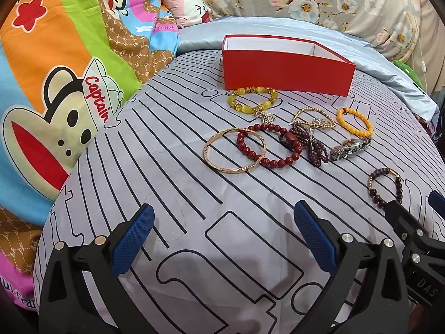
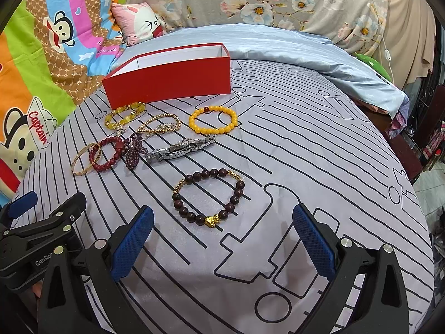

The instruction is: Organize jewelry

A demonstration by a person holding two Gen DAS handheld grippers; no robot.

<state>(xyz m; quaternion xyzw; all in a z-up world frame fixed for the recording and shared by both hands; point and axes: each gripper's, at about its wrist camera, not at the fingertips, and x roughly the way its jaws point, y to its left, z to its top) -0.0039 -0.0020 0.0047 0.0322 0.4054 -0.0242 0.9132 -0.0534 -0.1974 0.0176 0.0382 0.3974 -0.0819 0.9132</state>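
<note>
An open red box [image 1: 286, 72] with a white inside stands on the grey striped bedspread; it also shows in the right wrist view [image 2: 169, 80]. In front of it lie a yellow bead bracelet [image 1: 251, 98], a gold bangle [image 1: 235, 150], a red bead bracelet [image 1: 268, 146], an orange bead bracelet [image 2: 212, 119], a silver watch [image 2: 180, 149] and a dark bead bracelet with a gold charm [image 2: 208, 196]. My left gripper [image 1: 222, 239] is open and empty, short of the bangle. My right gripper [image 2: 222, 239] is open and empty, just short of the dark bracelet.
A gold chain bracelet [image 2: 160, 125] and a purple bead strand [image 2: 133, 150] lie tangled among the others. A bright cartoon blanket [image 1: 55, 83] borders the left. A floral cover [image 1: 319, 0] and a blue sheet [image 2: 292, 47] lie behind. The bed edge drops off at right [image 2: 417, 167].
</note>
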